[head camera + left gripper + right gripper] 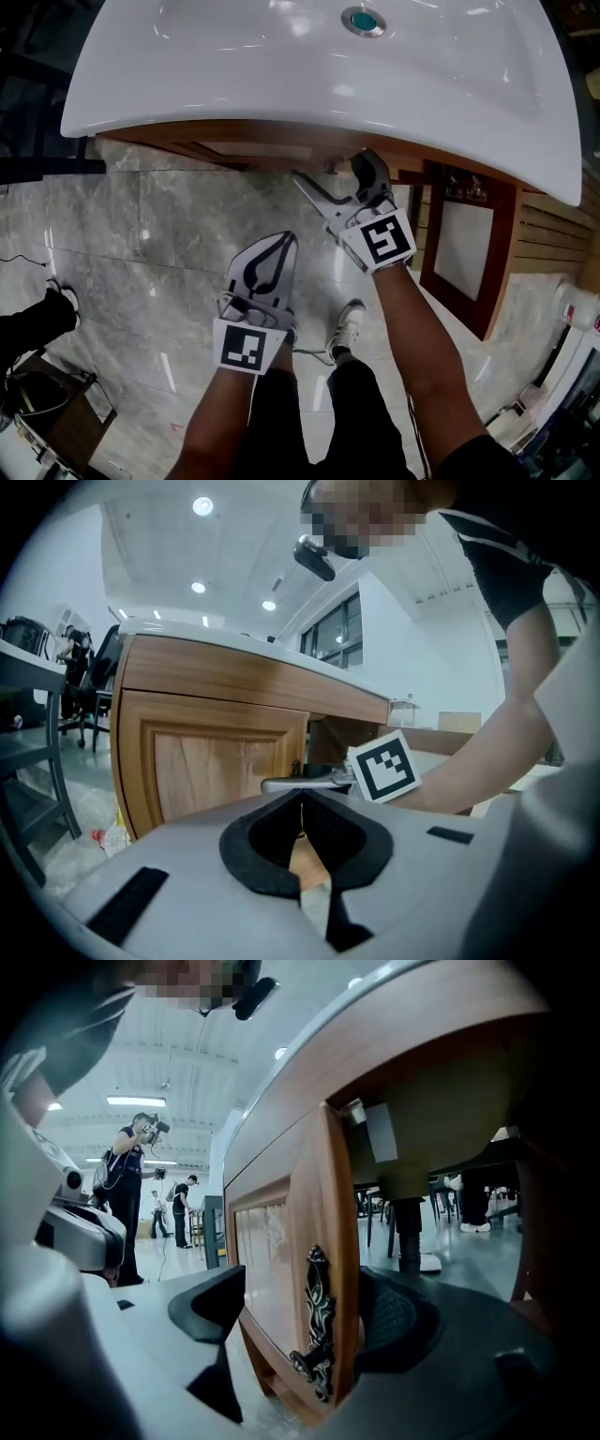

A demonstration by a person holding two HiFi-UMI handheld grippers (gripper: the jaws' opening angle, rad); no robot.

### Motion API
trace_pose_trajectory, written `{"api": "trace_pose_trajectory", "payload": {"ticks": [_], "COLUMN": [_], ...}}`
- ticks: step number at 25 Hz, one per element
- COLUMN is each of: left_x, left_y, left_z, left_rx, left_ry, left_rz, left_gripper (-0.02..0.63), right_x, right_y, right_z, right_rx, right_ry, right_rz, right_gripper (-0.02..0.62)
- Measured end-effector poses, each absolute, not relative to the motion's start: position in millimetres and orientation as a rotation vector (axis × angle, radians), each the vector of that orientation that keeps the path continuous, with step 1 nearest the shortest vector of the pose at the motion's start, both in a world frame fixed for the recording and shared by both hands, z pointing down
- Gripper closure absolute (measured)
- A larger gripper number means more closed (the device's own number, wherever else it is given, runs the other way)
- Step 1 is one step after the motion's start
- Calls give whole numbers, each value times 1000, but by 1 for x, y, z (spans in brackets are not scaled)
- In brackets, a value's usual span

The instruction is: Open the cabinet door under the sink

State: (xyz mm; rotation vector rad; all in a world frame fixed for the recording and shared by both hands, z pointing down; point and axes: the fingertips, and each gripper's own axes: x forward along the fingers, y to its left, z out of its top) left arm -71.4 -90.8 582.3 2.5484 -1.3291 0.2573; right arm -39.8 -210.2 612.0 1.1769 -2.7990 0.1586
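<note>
Head view looks down on a white sink (281, 66) set on a wooden cabinet (187, 131), with both our grippers held out below its front edge over a marble floor (159, 244). Our right gripper (314, 1302) has its jaws spread wide. The free edge of the cabinet door (281, 1269) stands between them, with its ornate metal handle (317, 1326) facing us. In the right gripper view, the pad (211, 1302) at the left is clear of the door's face, and the other sits behind the edge. How far this door stands off its frame we cannot tell. Our left gripper (302, 803) hangs back, nearer to us, its jaws closed tip to tip with nothing in them, and it points at the same door. To the right, a second door (464, 248) is swung out toward us.
</note>
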Motion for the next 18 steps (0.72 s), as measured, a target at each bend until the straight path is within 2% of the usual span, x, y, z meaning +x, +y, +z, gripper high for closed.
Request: {"api": "trace_pose_trajectory", "payload": {"ticks": [18], "left_x": [-108], "left_y": [-84], "left_z": [564], "left_rx": [2492], "left_ry": [-1442], "left_rz": [172], "left_gripper": [581], "right_x": [-52], "right_y": [-209], "right_z": [613], "right_rx": [1123], "right_ry": [-2744], "right_rz": [84], "right_gripper": [244]}}
